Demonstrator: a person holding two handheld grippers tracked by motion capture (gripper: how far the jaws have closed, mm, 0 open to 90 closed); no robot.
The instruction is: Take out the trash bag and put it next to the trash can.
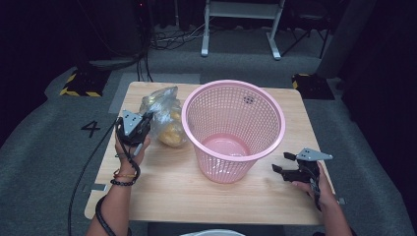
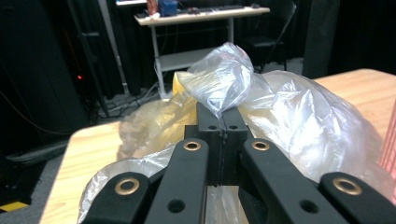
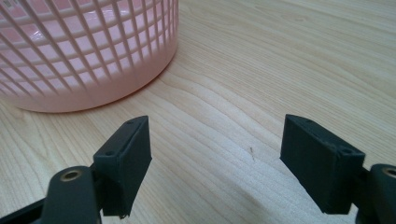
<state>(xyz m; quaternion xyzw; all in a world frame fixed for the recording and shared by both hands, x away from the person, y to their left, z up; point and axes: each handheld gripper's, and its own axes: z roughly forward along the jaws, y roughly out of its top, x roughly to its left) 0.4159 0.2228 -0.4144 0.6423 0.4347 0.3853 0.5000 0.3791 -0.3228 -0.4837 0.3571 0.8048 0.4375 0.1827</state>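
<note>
Sitting mid-table (image 1: 162, 196), the pink basket (image 1: 233, 130) was empty — step in hand looked like bagging it or loading it. Clear plastic bag (image 1: 164, 120) with yellowish contents lay just left of the basket, far-left on the table. Left gripper (image 2: 222, 122) was clamped tight on a fold of the bag's film. Right gripper (image 3: 215, 158) idled wide apart, holding nothing, near-right of the basket. Next move likely — lift the bag over the rim.
</note>
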